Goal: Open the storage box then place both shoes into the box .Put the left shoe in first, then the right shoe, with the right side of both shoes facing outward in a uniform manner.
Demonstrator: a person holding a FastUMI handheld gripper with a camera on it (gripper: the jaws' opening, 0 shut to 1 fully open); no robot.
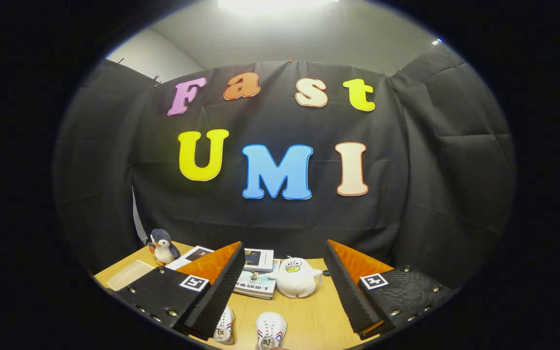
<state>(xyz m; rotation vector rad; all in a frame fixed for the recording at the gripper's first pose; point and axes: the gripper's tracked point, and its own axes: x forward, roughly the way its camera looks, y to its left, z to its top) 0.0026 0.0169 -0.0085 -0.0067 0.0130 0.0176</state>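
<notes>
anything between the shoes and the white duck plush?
In the gripper view, only bare wooden table lies between the two white shoes and the white duck plush. The hand-held gripper is open, holding nothing.

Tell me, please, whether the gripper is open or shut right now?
Open: the gripper has its jaws spread wide apart, holding nothing, with the two white shoes on the table between them.

Wooden table [309, 316]; bright ceiling light [275, 5].
</notes>
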